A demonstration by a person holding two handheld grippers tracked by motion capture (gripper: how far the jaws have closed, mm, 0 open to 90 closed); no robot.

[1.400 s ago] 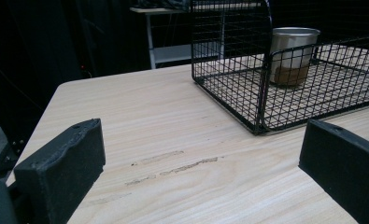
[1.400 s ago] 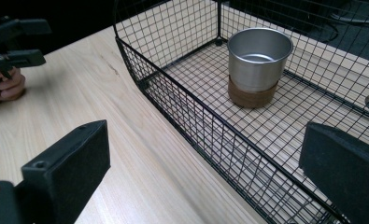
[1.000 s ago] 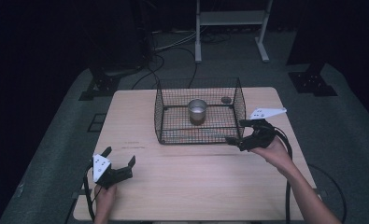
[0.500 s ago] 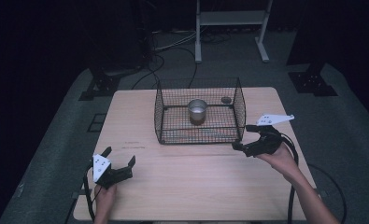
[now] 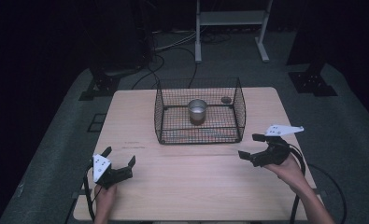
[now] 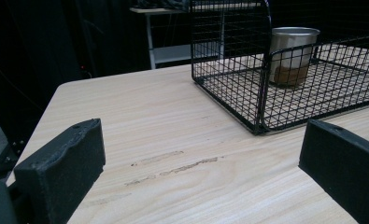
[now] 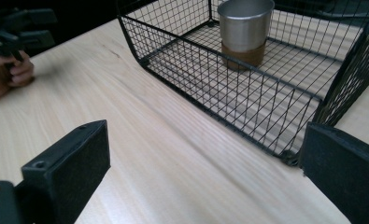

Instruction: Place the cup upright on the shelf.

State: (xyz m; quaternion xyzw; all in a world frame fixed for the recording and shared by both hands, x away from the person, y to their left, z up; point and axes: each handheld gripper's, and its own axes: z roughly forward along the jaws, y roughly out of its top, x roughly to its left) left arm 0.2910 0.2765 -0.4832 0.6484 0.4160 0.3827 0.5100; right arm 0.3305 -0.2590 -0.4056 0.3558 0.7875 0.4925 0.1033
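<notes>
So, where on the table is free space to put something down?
Bare wood runs between the two grippers, left and right, in front of the basket. The strip left of the basket is free too. Inside it, the cup takes the middle.

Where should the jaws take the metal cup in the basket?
Probably at the rim, coming from above: the cup stands upright inside the basket, whose wire walls block a side approach, while its top is open. One jaw inside, one outside.
</notes>
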